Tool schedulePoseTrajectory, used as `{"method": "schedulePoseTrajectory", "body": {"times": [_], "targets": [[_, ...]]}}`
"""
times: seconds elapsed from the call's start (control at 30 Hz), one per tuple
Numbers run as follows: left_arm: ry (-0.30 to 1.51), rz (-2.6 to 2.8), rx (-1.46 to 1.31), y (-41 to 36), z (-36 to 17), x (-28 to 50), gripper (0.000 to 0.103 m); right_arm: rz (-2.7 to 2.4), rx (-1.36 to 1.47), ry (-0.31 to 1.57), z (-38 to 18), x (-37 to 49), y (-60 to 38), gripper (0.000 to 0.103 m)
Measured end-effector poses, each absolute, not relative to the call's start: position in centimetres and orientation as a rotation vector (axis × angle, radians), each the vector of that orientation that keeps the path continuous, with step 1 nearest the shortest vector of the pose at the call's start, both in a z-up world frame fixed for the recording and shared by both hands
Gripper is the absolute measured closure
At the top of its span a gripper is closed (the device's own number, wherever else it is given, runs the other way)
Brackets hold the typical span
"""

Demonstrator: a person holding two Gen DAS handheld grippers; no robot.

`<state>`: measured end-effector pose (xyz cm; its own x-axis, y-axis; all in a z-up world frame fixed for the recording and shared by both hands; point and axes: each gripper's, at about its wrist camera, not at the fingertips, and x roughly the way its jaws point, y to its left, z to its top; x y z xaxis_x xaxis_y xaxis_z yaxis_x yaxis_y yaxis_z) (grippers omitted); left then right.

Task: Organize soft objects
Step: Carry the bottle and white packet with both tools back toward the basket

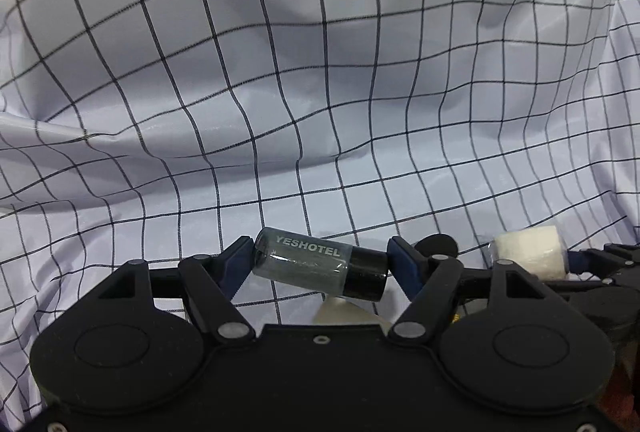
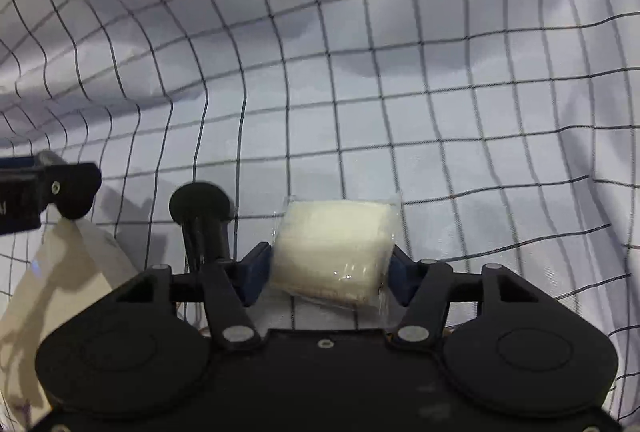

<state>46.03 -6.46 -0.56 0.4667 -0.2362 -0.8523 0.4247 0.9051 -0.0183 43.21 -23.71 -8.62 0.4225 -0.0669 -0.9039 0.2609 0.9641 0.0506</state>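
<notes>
My left gripper (image 1: 320,266) is shut on a small clear bottle (image 1: 304,266) marked YESHOTEL with a black cap, held sideways between the blue pads. My right gripper (image 2: 330,268) is shut on a white soft block wrapped in clear plastic (image 2: 334,256). That block also shows at the right edge of the left wrist view (image 1: 528,252), with the right gripper beside mine. Both hang just above a white cloth with a dark grid (image 1: 320,71), which fills the right wrist view too (image 2: 400,91).
A black round-headed object (image 2: 200,207) stands on the cloth left of the right gripper; it also shows in the left wrist view (image 1: 438,244). A cream paper packet (image 2: 68,272) lies at lower left. The left gripper's tip (image 2: 68,187) enters from the left.
</notes>
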Motion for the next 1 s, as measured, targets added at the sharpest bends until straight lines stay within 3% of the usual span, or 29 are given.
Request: {"method": "schedulePoseTrajectory", "body": {"times": [0.47,1.0], "targets": [[0.949,-0.402,0.125,-5.6,4.2,39.4,0.035,-0.162,0.194,0.956,-1.4,36.8,-24.7,0.043],[0.856,-0.426,0.024,-2.2,8.0,25.2,0.035,-0.007,0.141,0.755,5.5,22.4,-21.8,0.043]]}}
